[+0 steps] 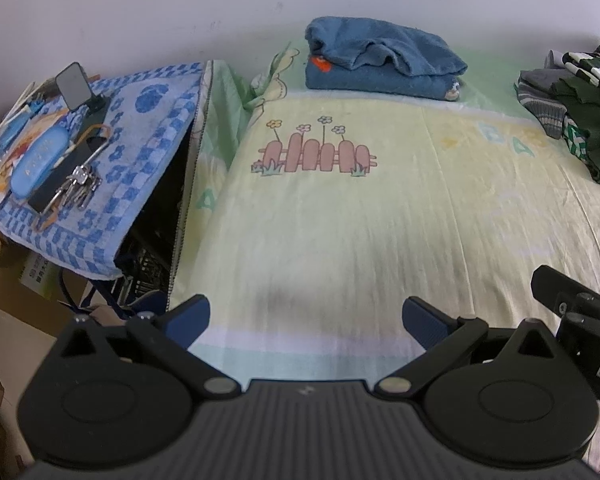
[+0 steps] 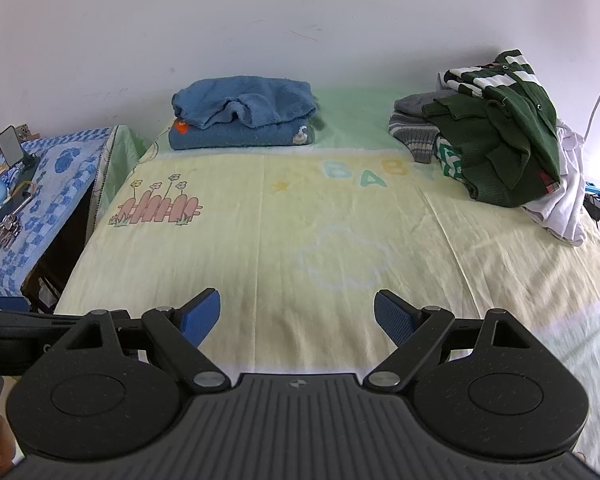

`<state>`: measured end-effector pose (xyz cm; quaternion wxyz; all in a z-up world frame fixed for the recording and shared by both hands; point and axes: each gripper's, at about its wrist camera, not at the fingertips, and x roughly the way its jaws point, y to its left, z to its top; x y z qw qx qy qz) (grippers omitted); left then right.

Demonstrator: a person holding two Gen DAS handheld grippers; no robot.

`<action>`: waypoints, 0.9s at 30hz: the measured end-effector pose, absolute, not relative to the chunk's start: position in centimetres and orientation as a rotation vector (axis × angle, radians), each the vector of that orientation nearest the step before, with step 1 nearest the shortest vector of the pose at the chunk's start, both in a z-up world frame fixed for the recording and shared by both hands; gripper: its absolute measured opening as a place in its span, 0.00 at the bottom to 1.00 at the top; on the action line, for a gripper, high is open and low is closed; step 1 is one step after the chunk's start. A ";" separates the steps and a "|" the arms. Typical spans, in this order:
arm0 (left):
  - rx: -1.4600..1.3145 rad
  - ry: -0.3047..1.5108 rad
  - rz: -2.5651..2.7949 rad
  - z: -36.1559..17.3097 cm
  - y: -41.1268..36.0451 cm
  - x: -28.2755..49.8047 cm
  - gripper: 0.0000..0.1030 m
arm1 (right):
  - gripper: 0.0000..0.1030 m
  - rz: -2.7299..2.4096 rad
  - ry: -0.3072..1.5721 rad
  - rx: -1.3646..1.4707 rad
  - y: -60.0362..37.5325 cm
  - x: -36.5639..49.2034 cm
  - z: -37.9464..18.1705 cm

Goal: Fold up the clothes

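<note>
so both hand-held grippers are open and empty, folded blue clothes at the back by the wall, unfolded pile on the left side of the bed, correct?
Not quite: the unfolded pile is on the right side of the bed, as the right wrist view shows. The rest holds: left hand-held gripper and right hand-held gripper are open and empty, and the folded blue clothes lie at the back by the wall.

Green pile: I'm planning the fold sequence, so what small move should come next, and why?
Probably reach the right gripper toward the green pile at the bed's far right. Both grippers are open and hold nothing, the sheet before them is bare, and the blue clothes already lie folded, while the pile is still heaped.
</note>
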<state>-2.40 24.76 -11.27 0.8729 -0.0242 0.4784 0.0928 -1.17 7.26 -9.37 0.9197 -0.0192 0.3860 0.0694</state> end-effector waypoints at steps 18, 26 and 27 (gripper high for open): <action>-0.041 0.987 0.201 -11.3 24.8 -2.5 0.99 | 0.84 0.145 0.799 -0.037 7.4 -1.0 -9.4; -0.025 0.977 0.205 -11.2 24.6 -2.6 0.99 | 0.84 0.145 0.803 -0.030 7.3 -1.0 -9.5; -0.030 0.980 0.203 -11.2 24.6 -2.6 0.99 | 0.84 0.144 0.803 -0.030 7.3 -1.0 -9.5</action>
